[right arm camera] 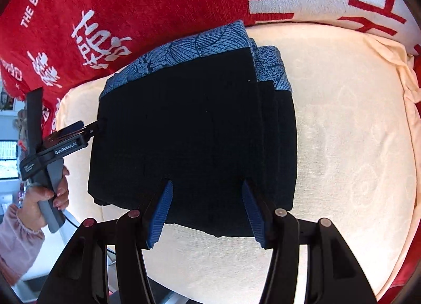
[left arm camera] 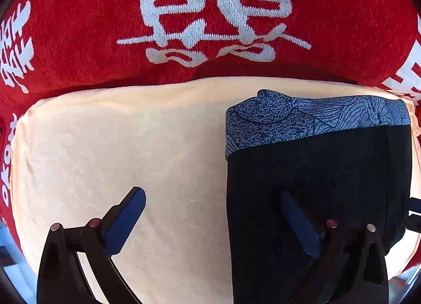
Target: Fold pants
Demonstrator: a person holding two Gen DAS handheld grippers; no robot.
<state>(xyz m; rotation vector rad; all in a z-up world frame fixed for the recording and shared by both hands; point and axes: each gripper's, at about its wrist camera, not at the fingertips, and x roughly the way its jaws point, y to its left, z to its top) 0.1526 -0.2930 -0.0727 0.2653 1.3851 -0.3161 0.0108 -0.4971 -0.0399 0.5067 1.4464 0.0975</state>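
The pants (left arm camera: 315,172) lie folded into a compact dark navy bundle with a blue patterned waistband (left arm camera: 315,117) at the far end, on a cream cushion (left arm camera: 118,146). In the right wrist view the bundle (right arm camera: 194,132) sits mid-frame. My left gripper (left arm camera: 213,214) is open, its right finger (left arm camera: 300,225) over the bundle's near left edge, its left finger (left arm camera: 126,222) over the cushion. My right gripper (right arm camera: 208,209) is open, both blue pads at the bundle's near edge, nothing between them. The left gripper also shows in the right wrist view (right arm camera: 79,130), touching the bundle's left edge.
A red blanket with white characters (left arm camera: 210,14) rises behind the cushion. It also shows in the right wrist view (right arm camera: 131,1). A hand in a pink sleeve (right arm camera: 39,198) holds the left gripper's handle. Bare cushion (right arm camera: 355,132) lies right of the bundle.
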